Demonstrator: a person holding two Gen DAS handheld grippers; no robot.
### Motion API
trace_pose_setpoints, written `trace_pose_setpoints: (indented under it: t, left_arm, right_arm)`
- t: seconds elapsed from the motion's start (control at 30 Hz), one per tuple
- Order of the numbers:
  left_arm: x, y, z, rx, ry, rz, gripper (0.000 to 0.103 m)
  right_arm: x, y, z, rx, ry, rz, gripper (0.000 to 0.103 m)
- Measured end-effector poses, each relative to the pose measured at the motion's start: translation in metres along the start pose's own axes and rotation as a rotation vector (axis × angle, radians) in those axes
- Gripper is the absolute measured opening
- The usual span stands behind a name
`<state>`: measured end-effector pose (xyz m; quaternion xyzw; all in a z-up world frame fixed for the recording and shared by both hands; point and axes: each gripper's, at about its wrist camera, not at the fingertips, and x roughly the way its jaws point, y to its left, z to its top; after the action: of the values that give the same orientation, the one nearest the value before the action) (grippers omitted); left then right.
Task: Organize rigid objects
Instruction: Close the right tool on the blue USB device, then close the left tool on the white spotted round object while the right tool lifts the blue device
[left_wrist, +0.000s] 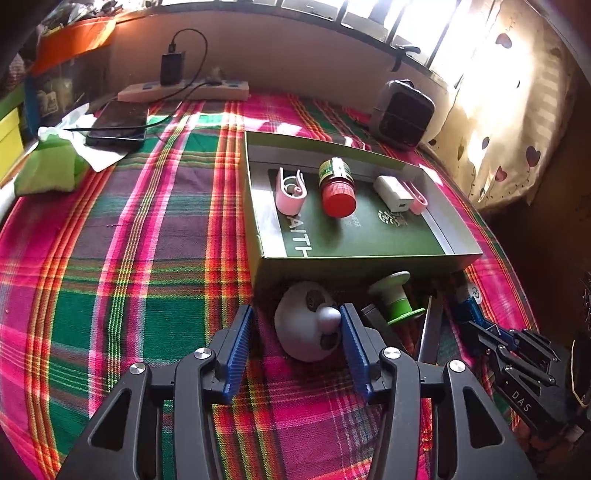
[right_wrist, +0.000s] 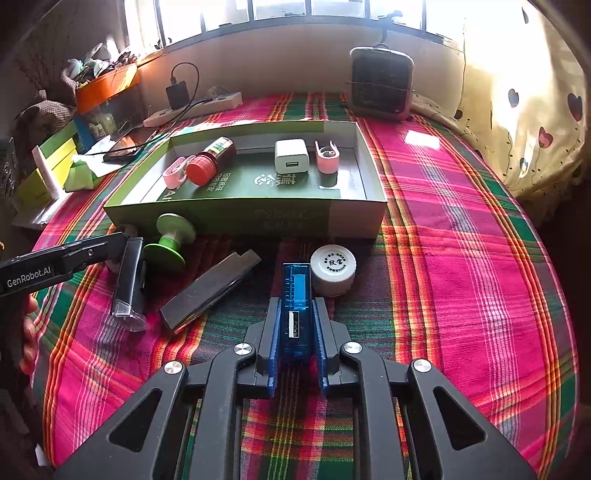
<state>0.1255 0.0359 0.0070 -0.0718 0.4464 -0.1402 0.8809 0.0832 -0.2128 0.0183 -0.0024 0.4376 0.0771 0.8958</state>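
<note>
Clamping a blue USB tester (right_wrist: 295, 295) between its blue pads, the right gripper (right_wrist: 295, 314) holds the device low over a plaid cloth (right_wrist: 461, 240), just in front of a green box (right_wrist: 243, 216). A white cap (right_wrist: 333, 271) sits touching or just beside the tester's far right corner. To the left lie a dark flat bar (right_wrist: 207, 291), a black clear-ended lighter (right_wrist: 127, 280) and a green spool (right_wrist: 170, 240) close against the box wall. Inside the box rest a red-capped bottle (right_wrist: 207, 162), a white charger (right_wrist: 291, 157) and two pink clips (right_wrist: 327, 157), one at each end of the row. The left gripper (left_wrist: 295, 317) stands with jaws spread wide, nothing pressed between them; a white round toy (left_wrist: 303, 325) lies on the cloth in the gap, its grey knob just beside the right pad, whether touching cannot be told. At the far edge of the cloth a power strip (left_wrist: 184, 92) and a phone (left_wrist: 118, 125) sit on the left, a small heater (left_wrist: 404, 110) on the right, under a bright window
</note>
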Motion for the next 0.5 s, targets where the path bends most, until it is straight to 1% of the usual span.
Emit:
trace_pose_setpoints:
  t: [0.4, 0.43, 0.5]
  left_arm:
    - [0.0025, -0.0029, 0.0021, -0.013, -0.009, 0.031, 0.046]
    - [0.0023, -0.0031, 0.0021, -0.014, -0.009, 0.033, 0.045]
    - [0.0019, -0.0034, 0.0013, -0.019, -0.007, 0.021, 0.040]
  right_arm:
    - [-0.0022, -0.0097, -0.0013, 0.020, -0.002, 0.038, 0.017]
    - [-0.0021, -0.0101, -0.0011, 0.022, -0.002, 0.041, 0.017]
    - [-0.0020, -0.0112, -0.0011, 0.026, -0.002, 0.047, 0.017]
